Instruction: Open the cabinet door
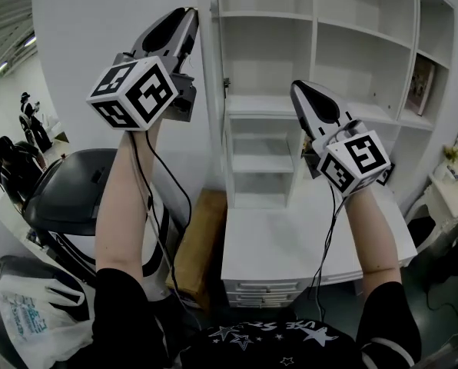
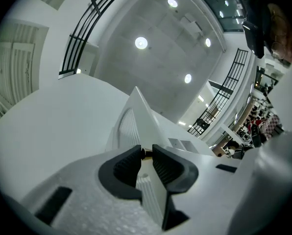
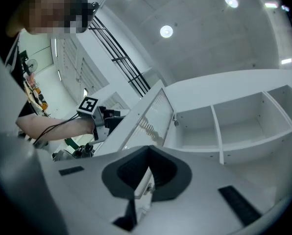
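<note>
the head view looks steeply down from above at the cabinet door (image 1: pixel 98 21) and shelving (image 1: pixel 267 52). the left gripper view sits close behind the left tongs (image 2: pixel 147 152), tilted up along the door's edge toward the ceiling (image 2: pixel 151 72). the right gripper view, close behind the right tongs (image 3: pixel 149 149), faces up at the same door and shelving.

White shelf unit (image 1: pixel 315 60) over white desktop (image 1: pixel 290 244), book (image 1: pixel 419 83) on right-hand shelf.

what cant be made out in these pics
- Head view: the spot where the left gripper meets the door is covered by the gripper's own body, so any handle is hidden.
- Left gripper view: a small dark piece between the fingers is too small to identify.
- Head view: the book is too small and angled to read.
- Head view: the drawers are mostly tucked under the desktop.
</note>
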Available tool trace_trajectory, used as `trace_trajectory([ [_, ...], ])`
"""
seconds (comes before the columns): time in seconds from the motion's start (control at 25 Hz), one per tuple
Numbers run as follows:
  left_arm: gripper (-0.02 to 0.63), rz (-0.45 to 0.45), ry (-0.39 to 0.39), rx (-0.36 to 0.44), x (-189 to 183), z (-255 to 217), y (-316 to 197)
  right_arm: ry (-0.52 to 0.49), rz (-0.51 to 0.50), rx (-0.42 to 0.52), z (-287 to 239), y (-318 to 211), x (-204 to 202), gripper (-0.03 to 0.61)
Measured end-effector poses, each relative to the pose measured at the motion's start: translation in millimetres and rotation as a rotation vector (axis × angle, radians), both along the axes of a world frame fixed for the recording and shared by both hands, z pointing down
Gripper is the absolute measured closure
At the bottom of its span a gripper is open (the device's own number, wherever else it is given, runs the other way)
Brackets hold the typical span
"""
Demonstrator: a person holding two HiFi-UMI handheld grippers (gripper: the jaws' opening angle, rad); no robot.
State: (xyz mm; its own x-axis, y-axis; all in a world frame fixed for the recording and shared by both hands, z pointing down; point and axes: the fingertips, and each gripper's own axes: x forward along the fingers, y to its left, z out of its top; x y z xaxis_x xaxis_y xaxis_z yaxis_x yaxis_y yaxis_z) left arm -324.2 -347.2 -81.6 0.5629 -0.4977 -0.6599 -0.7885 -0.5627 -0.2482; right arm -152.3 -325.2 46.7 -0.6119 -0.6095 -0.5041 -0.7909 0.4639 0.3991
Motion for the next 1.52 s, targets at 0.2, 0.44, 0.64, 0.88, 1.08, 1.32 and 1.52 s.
trace_trajectory([
  [0.2, 0.545, -0.053, 0.006, 0.008, -14.5, -0.4, -0.9, -0.002, -0.034, -0.037, 2.6, -10.0, -4.2, 0.572],
  [0.44, 0.546, -0.122, -0.034, 0.017, -18.3, 1.4, 0.3, -0.047, -0.097, -0.005, -2.8, -0.3, -19.6, 0.574],
  [0.64, 0.582, -0.196, -0.027, 0.004, -24.2, 11.4, -4.6, -0.010, -0.105, 0.030, 2.1, 9.0, -36.0, 0.572],
  [0.88, 0.583, -0.210, 0.003, -0.049, -38.0, 44.6, -10.5, -0.013, -0.101, -0.044, 30.6, 0.9, -44.0, 0.574],
  [1.08, 0.594, -0.313, 0.021, -0.079, -53.1, 79.9, -2.8, -0.031, -0.158, -0.097, 48.0, -5.0, -38.1, 0.574],
  [1.32, 0.601, -0.464, -0.013, -0.160, -44.7, 124.5, -0.9, -0.037, -0.293, -0.142, 64.2, -10.9, -28.7, 0.572],
  [1.52, 0.604, -0.588, -0.041, -0.176, -27.9, 156.2, 14.4, -0.027, -0.354, -0.161, 88.2, -12.5, -9.6, 0.574],
])
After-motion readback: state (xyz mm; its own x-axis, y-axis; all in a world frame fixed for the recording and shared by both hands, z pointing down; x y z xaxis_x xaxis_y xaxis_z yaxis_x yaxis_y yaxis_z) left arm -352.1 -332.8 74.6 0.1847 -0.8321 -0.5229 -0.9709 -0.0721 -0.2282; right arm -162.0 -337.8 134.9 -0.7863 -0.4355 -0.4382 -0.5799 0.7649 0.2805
